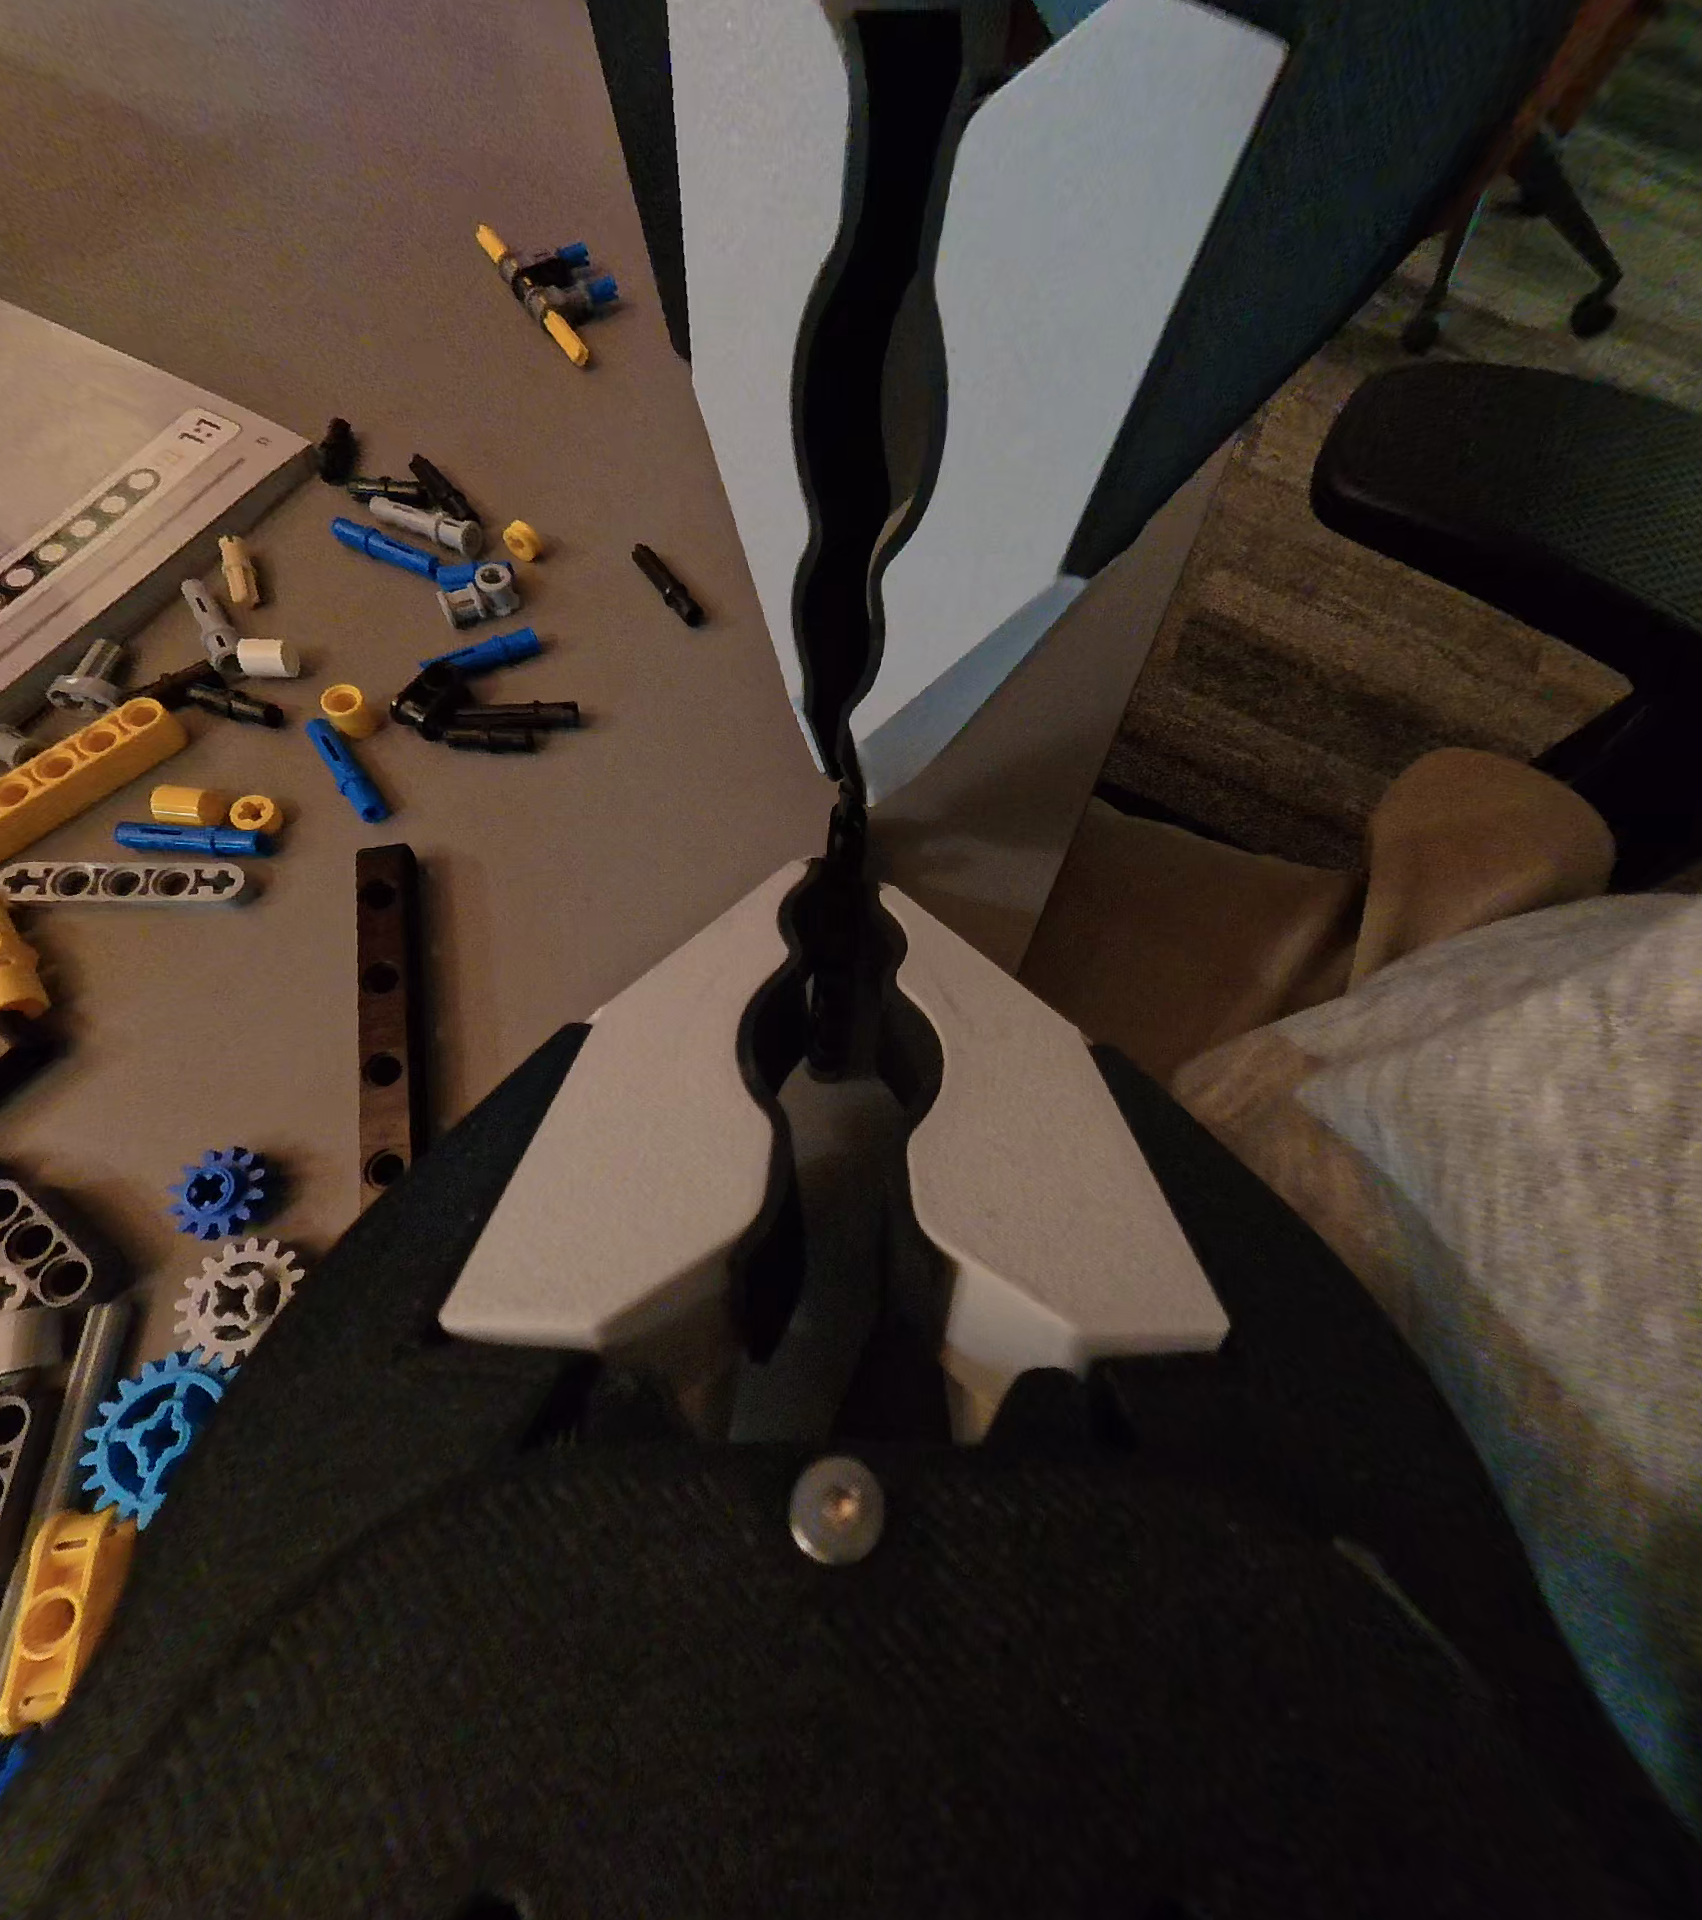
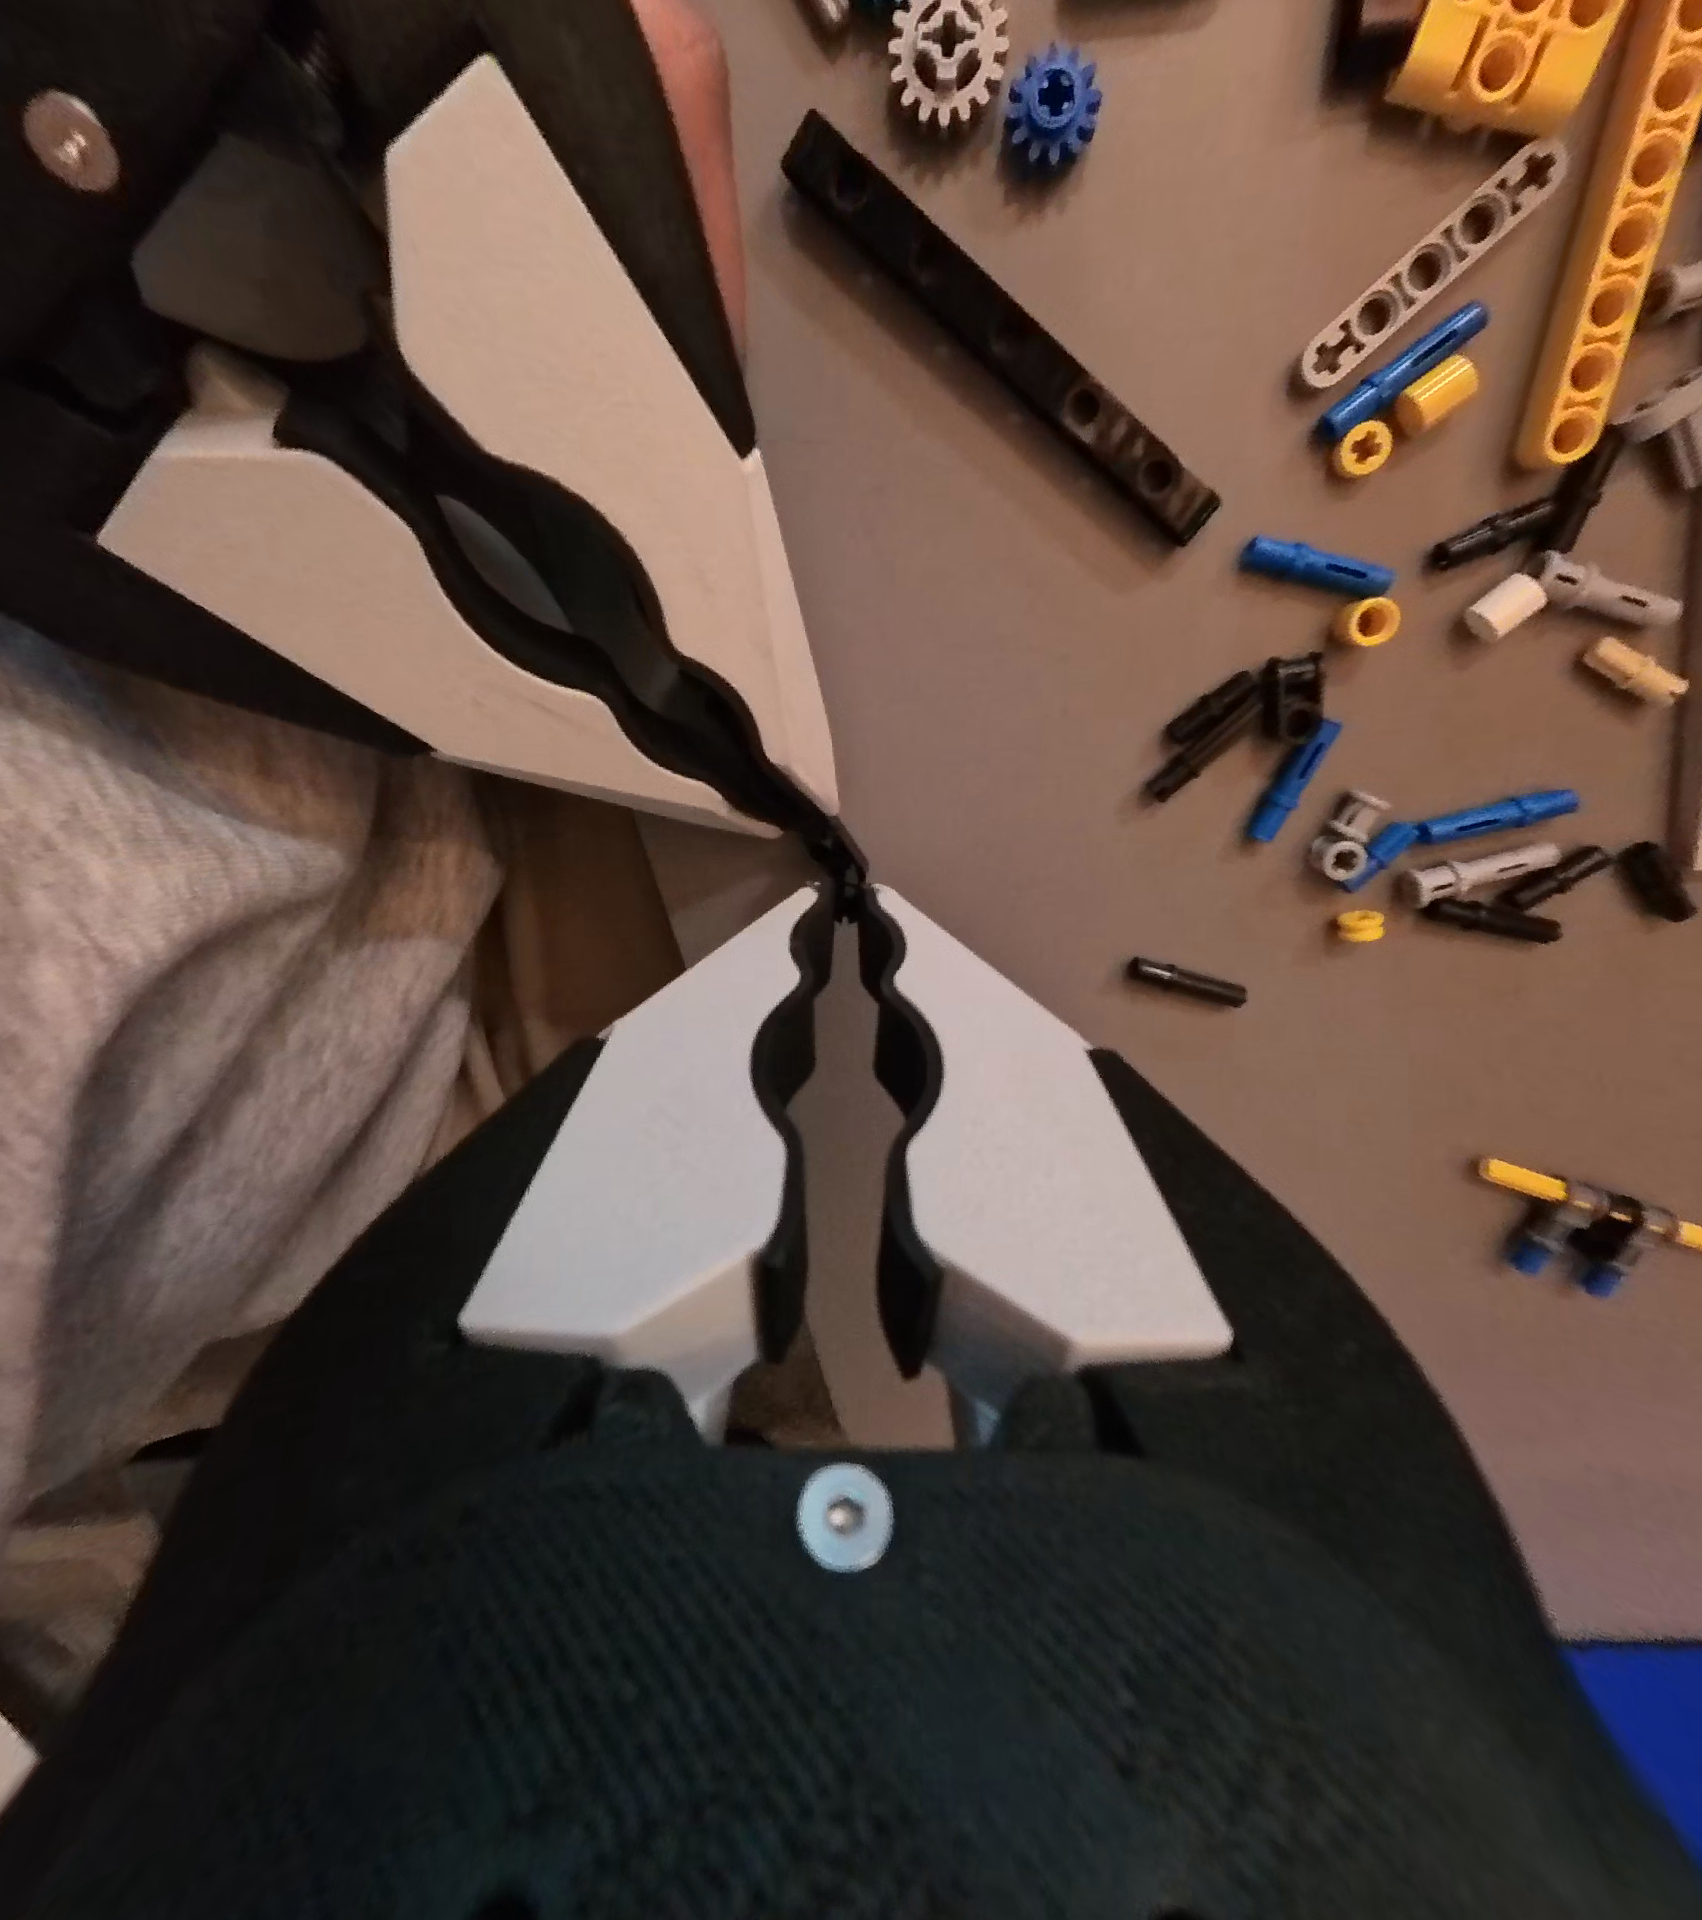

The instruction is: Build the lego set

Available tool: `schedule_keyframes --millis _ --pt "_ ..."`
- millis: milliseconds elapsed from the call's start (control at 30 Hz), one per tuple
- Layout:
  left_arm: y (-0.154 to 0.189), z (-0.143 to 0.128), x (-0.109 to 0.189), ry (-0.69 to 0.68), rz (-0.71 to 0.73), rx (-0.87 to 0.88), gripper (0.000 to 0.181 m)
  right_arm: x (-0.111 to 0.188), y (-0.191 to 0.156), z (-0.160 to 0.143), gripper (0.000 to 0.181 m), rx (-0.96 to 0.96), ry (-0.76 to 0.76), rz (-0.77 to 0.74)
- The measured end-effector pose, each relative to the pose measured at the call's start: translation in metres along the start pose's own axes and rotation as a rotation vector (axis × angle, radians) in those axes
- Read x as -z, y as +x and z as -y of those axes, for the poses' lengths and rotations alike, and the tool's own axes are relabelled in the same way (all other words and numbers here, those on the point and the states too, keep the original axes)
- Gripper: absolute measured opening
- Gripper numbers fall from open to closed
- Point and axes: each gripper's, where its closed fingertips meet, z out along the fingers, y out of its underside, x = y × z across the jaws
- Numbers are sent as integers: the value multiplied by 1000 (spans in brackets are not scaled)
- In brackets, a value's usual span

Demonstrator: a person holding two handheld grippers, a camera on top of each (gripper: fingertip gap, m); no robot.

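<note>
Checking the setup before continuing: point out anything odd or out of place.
Nothing looks damaged. Only oddity: left gripper and right gripper meet tip to tip on one small black pin, beyond the table edge, above the person's lap.

Left tool [image 1: 842, 883] pinching what looks like a black pin [image 1: 839, 997], right tool [image 1: 842, 774] meeting it tip-to-tip.

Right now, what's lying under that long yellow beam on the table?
The long yellow beam rests on the grey table, its far end on the instruction booklet. A grey pin pokes out beside it; anything beneath is hidden.
</note>
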Motion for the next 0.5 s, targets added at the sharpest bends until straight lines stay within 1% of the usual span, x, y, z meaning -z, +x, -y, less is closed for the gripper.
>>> schedule_keyframes --millis 500 --pt "0 0 0 0 -7 9 5 0 0 2 2 31 52 19"
